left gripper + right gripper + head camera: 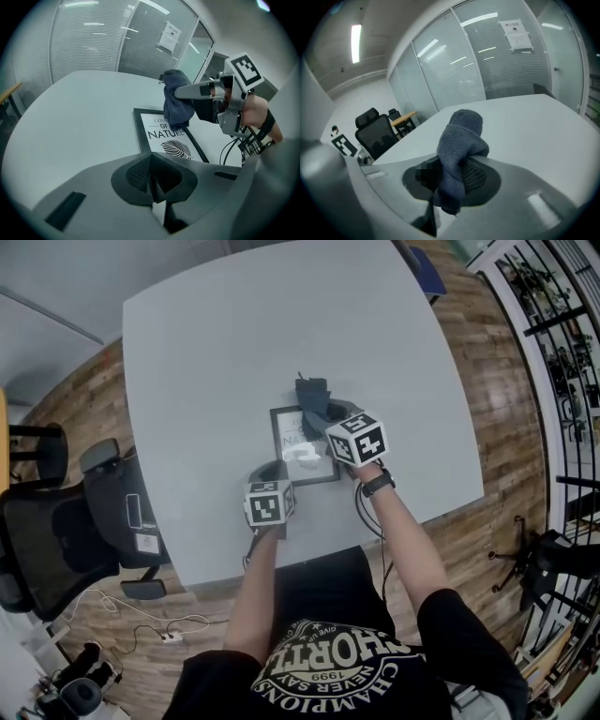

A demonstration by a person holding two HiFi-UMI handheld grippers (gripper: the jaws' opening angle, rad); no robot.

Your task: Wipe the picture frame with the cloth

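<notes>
My right gripper (454, 178) clamped on cloth (459, 140), bunch hanging above far end of frame (174, 146). Frame flat on table (84, 108). My left gripper (152, 180) closed, empty, near frame. Risk: frame unpinned, wipe may drag it; loose bite, cloth could slip out.

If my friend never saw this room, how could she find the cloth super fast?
Find the big white table. Toward its lower edge in the head view lies a black picture frame with a leaf print. Over the frame's far end, the right gripper pinches the cloth: dark blue, soft and crumpled, the only floppy thing among hard ones.
</notes>
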